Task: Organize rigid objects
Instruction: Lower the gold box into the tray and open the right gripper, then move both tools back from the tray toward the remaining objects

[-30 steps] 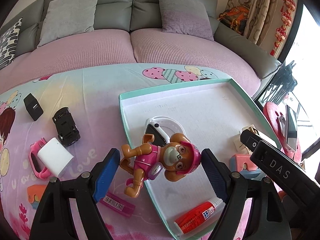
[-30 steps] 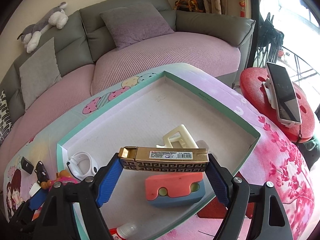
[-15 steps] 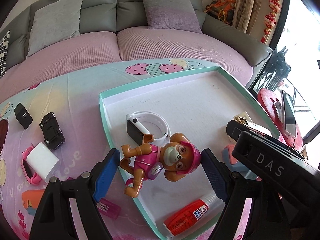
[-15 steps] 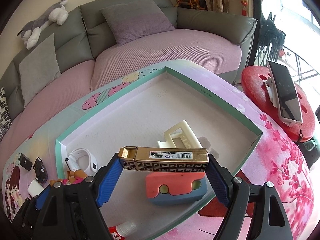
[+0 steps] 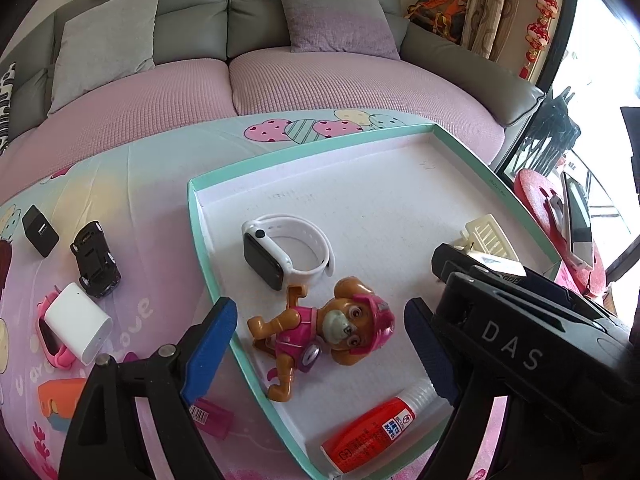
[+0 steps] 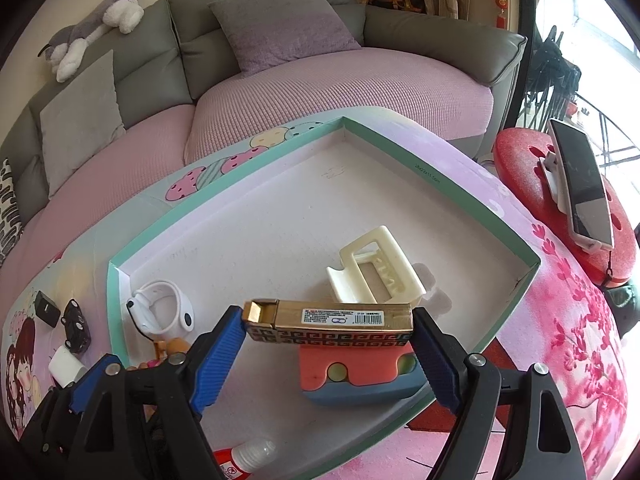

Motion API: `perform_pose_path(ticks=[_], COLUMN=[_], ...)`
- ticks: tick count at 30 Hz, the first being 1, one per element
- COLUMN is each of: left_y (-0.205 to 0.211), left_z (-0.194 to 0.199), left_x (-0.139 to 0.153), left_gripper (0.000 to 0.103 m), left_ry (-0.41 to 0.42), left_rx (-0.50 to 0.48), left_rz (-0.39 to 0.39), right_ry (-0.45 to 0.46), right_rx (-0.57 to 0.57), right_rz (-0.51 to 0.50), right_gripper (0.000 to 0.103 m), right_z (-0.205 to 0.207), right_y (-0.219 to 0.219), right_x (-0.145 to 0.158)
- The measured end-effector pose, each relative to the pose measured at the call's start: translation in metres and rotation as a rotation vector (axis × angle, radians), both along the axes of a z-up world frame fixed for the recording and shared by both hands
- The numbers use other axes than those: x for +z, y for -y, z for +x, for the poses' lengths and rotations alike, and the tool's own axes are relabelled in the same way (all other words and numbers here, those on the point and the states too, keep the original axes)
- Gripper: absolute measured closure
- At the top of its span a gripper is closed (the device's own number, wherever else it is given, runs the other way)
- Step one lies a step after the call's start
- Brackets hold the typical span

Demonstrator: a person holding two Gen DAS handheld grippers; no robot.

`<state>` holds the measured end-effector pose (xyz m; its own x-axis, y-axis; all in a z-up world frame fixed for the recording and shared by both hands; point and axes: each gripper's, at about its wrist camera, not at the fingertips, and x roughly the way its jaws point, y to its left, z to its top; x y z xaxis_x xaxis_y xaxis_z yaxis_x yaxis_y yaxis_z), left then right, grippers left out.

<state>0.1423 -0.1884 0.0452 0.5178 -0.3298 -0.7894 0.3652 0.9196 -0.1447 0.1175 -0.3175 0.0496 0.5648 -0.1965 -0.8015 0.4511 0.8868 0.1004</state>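
Note:
A shallow teal-rimmed tray (image 5: 200,240) (image 6: 440,184) lies on the table. In it are a pink toy dog (image 5: 320,328), a white smartwatch (image 5: 288,248) (image 6: 160,308), a red glue bottle (image 5: 376,432), a cream plastic piece (image 6: 376,268) and an orange-and-blue block (image 6: 360,376). My left gripper (image 5: 320,340) is open, its blue fingers on either side of the toy dog, which lies on the tray floor. My right gripper (image 6: 328,344) is shut on a gold patterned box (image 6: 332,320), held above the orange block.
Left of the tray on the cloth lie a black toy car (image 5: 96,260), a black charger (image 5: 40,230), a white block (image 5: 78,328) on a pink watch (image 5: 50,340), an orange piece (image 5: 56,400) and a pink tube (image 5: 212,420). A sofa stands behind. A phone (image 6: 580,184) rests on a red stool at right.
The toy dog, held in my left gripper before, now lies free on the tray floor with the fingers spread wider. The right gripper with the gold box has barely moved.

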Motion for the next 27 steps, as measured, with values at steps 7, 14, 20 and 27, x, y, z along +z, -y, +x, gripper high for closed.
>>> perform_pose_path(ticks=[7,14,20,27], left_y=[0.0,-0.008,-0.017,-0.04], left_z=[-0.003,-0.003,-0.002,0.004], left_x=[0.002,0.01,0.015,0.014], left_gripper=[0.011,0.011,0.011,0.011], left_ry=[0.002,0.014,0.018,-0.001], left_rx=[-0.003,0.022,0.051,0.123], left_rz=[0.001,-0.012,-0.019,-0.023], right_ry=[0.02,0.079,0.123,0.155], right_rx=[0.008,0.02,0.024,0.011], right_rz=[-0.009,-0.021,-0.03,-0.022], right_gripper=[0.008,0.0,0.0,0.0], right_z=[-0.002,-0.006,-0.008,-0.011], right_y=[-0.003,-0.007,-0.01,-0.008], right_x=[0.004,0.017,0.026,0.031])
